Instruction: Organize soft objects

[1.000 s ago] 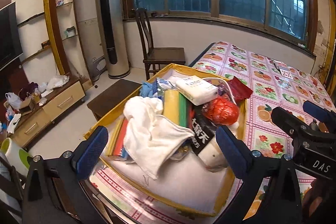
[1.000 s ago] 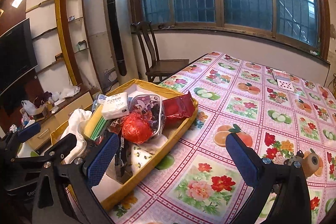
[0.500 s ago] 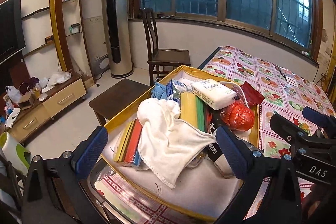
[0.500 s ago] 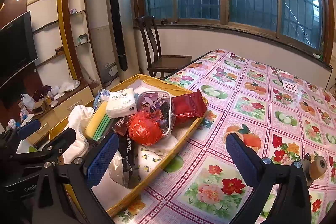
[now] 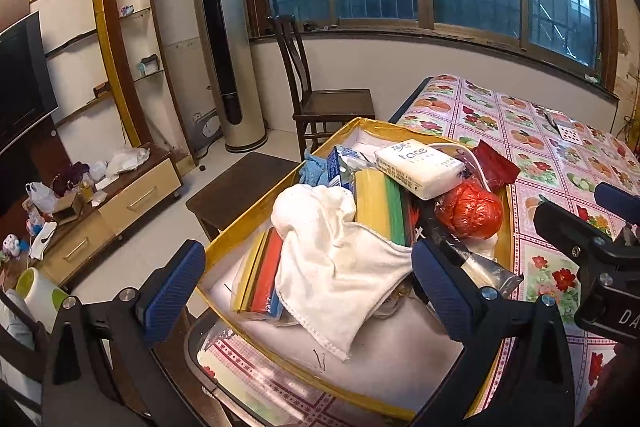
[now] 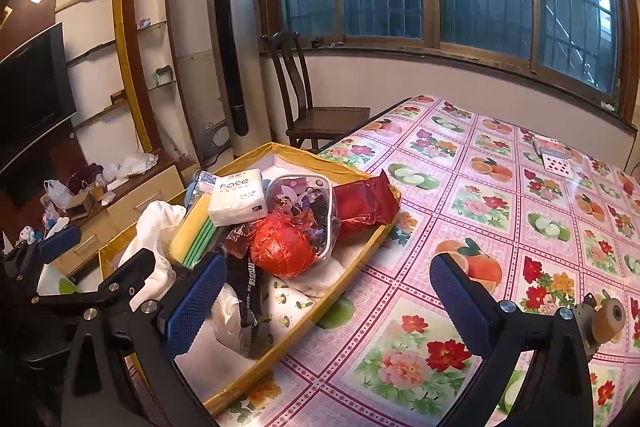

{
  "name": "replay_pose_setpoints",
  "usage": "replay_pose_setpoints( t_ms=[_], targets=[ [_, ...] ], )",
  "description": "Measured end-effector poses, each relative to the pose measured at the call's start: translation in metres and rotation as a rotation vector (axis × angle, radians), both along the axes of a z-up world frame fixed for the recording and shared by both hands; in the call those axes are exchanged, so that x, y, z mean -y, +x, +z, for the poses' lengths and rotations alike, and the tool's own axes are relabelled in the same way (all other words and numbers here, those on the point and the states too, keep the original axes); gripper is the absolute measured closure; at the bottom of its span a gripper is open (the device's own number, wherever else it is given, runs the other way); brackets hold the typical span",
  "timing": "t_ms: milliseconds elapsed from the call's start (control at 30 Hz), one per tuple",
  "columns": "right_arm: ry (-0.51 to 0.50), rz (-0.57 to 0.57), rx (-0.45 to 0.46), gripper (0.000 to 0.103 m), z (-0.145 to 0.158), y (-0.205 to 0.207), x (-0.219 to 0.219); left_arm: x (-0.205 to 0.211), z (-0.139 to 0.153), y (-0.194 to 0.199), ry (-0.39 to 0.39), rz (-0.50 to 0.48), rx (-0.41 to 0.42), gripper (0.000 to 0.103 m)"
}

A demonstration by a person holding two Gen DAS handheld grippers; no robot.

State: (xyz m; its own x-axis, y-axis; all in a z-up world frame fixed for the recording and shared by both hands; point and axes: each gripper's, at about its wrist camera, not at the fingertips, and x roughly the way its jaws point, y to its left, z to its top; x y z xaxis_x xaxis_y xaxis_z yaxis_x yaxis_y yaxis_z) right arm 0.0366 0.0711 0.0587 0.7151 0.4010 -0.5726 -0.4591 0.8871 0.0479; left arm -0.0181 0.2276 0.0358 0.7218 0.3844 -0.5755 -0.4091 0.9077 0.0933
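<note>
Both are spread wide and hold nothing: the left hand-held gripper (image 5: 306, 285) hovers over the white towel (image 5: 340, 267), the right hand-held gripper (image 6: 326, 297) at the yellow tray (image 6: 360, 255) edge on the floral desk (image 6: 500, 211). Beyond lie a red bag (image 6: 282, 253), what looks like a tissue pack (image 6: 238, 201), and a chair (image 5: 320, 99).

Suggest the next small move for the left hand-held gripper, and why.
Probably lower the left hand-held gripper onto the white towel: its jaws are open and empty, the towel lies on top of the pile in the yellow box, directly between the fingers.
</note>
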Motion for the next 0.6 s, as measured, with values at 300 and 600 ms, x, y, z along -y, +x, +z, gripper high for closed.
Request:
replay_pose_setpoints(
  t_ms=[300,600],
  targets=[
    [0.015,0.002,-0.015,0.000,-0.0028,0.0013,0.0030,-0.0003,-0.0030,0.0024,-0.040,-0.030,-0.011,0.000],
    [0.021,-0.002,-0.005,0.000,-0.0011,-0.0033,0.0090,0.0044,-0.0022,-0.0016,-0.013,-0.025,0.006,0.000]
  ],
)
